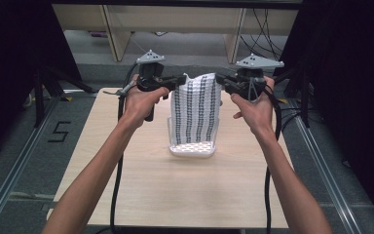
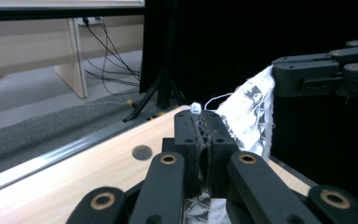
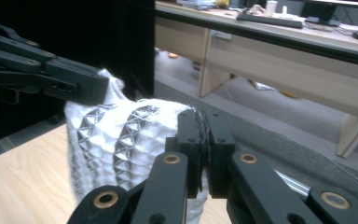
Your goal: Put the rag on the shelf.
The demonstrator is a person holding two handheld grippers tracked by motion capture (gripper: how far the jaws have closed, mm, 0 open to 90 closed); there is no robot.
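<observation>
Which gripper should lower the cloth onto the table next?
Neither alone, I'd judge: left gripper and right gripper each pinch a top corner of the cloth level, so lower both together.

A cloth (image 1: 195, 113) hangs between the left gripper (image 1: 176, 82) and right gripper (image 1: 221, 81), its lower end on the table (image 1: 165, 185).

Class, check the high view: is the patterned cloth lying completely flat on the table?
No: both grippers hold the cloth up by its top corners, so it hangs.
</observation>
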